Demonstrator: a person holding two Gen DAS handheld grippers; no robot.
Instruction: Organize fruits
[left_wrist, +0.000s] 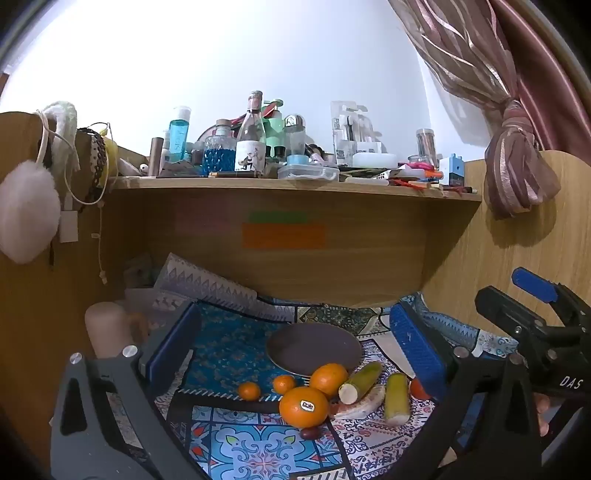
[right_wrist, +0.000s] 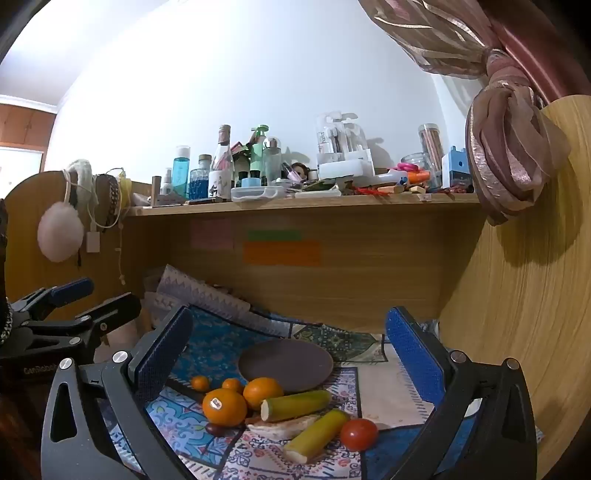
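A pile of fruit lies on the patterned cloth in front of a dark round plate (left_wrist: 314, 347) (right_wrist: 286, 363). It holds a stickered orange (left_wrist: 303, 406) (right_wrist: 224, 407), a second orange (left_wrist: 328, 380) (right_wrist: 263, 393), two small tangerines (left_wrist: 249, 390) (right_wrist: 200, 383), two yellow-green cane pieces (left_wrist: 360, 382) (right_wrist: 295, 405), a pale sweet potato (right_wrist: 282, 428), a red date (left_wrist: 309, 433) and a tomato (right_wrist: 359, 434). My left gripper (left_wrist: 295, 350) is open above the pile. My right gripper (right_wrist: 291, 358) is open above it too, and also shows in the left wrist view (left_wrist: 535, 306).
A wooden shelf (right_wrist: 303, 206) crowded with bottles and jars runs above the desk. Wooden panels close in both sides. A rolled patterned mat (left_wrist: 207, 284) leans at the back left. A tied curtain (right_wrist: 509, 155) hangs at the right.
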